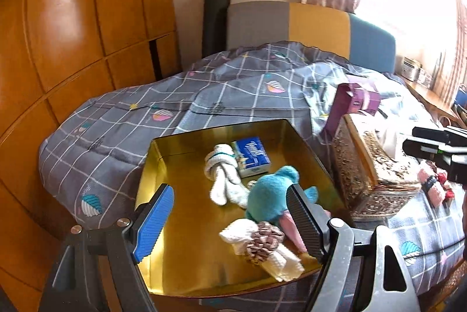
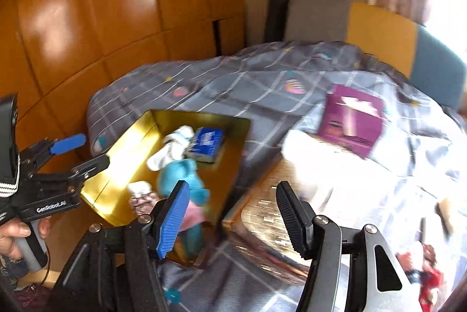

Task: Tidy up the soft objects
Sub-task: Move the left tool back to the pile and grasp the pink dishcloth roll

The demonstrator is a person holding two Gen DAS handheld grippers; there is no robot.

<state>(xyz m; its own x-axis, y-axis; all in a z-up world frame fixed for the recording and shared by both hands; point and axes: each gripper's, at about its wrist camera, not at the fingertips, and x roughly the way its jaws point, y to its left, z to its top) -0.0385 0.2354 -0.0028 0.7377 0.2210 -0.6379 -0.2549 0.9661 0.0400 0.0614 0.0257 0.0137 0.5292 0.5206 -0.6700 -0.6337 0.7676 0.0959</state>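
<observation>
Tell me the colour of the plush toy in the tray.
Teal plush toy, clearest in the left wrist view.

**Handheld gripper hardware and operator's hand**

Left gripper: one ribbed blue pad, one ribbed black pad, grey arms with silver pivot screws. Right gripper — same build. Black body lettered "GenRobot.AI", grey handle; bare-skinned hand.
</observation>
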